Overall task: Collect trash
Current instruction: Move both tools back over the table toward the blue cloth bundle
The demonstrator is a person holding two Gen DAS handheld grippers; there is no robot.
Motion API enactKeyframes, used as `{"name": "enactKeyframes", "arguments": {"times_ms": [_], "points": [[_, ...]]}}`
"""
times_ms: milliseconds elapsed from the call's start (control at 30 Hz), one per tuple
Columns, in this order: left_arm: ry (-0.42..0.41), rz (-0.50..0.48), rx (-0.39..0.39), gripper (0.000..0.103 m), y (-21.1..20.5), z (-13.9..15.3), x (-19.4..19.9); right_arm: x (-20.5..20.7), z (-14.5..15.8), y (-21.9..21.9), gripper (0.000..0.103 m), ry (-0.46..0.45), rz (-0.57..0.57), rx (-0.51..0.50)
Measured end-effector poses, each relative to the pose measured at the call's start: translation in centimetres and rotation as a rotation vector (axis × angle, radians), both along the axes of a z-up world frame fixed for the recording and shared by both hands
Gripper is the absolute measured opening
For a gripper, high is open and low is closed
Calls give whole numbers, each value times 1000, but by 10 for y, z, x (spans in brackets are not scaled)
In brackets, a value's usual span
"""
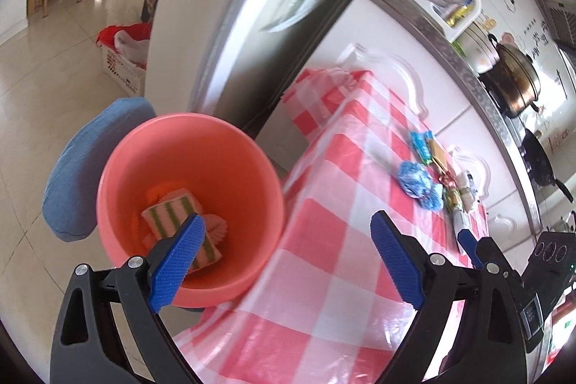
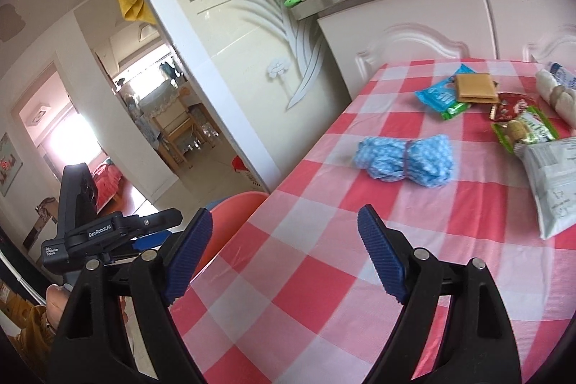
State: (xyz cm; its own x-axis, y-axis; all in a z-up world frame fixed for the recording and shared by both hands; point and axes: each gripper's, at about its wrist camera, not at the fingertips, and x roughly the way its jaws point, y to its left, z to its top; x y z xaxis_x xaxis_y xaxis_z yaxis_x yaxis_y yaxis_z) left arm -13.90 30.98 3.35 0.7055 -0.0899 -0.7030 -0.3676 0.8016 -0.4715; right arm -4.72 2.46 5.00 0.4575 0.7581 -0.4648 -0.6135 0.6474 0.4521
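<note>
A pink bin point(image 1: 187, 200) stands beside the table's left edge, with a pink-and-green striped wrapper point(image 1: 180, 225) and white paper inside; its rim shows in the right wrist view point(image 2: 234, 215). My left gripper point(image 1: 288, 261) is open and empty, between bin and table. My right gripper point(image 2: 284, 258) is open and empty above the red-checked tablecloth point(image 2: 306, 294). A crumpled blue wrapper point(image 2: 405, 159) lies ahead of it, also in the left wrist view point(image 1: 417, 184). Beyond lie a blue-green packet point(image 2: 441, 96), a brown packet point(image 2: 475, 87), red and green wrappers point(image 2: 518, 121) and a white bag point(image 2: 554, 182).
A blue cushion point(image 1: 86, 164) lies behind the bin. White cabinets point(image 2: 414, 38) and a counter with pots point(image 1: 514, 85) run behind the table. A sliding glass door point(image 2: 230, 24) stands left of them. A white crate with bags point(image 1: 122, 60) sits on the floor.
</note>
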Motion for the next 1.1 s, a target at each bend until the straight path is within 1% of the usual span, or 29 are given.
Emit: {"name": "enactKeyframes", "arguments": {"times_ms": [300, 500, 667, 767, 867, 1000, 1100], "points": [[2, -75, 55, 93, -44, 22, 18, 20, 5, -64, 84, 22, -128, 83], [4, -140, 94, 93, -81, 36, 41, 37, 5, -116, 84, 25, -229, 133], [11, -189, 80, 93, -115, 36, 64, 58, -1, -163, 84, 64, -327, 180], [20, -205, 47, 93, -128, 32, 78, 68, -5, -189, 84, 91, -380, 205], [33, -202, -17, 93, -140, 24, 95, 75, -11, -210, 84, 116, -420, 230], [53, -167, -109, 93, -151, 10, 123, 83, -19, -234, 84, 149, -463, 260], [47, -139, -124, 93, -159, 7, 140, 88, -27, -245, 84, 185, -484, 256]]}}
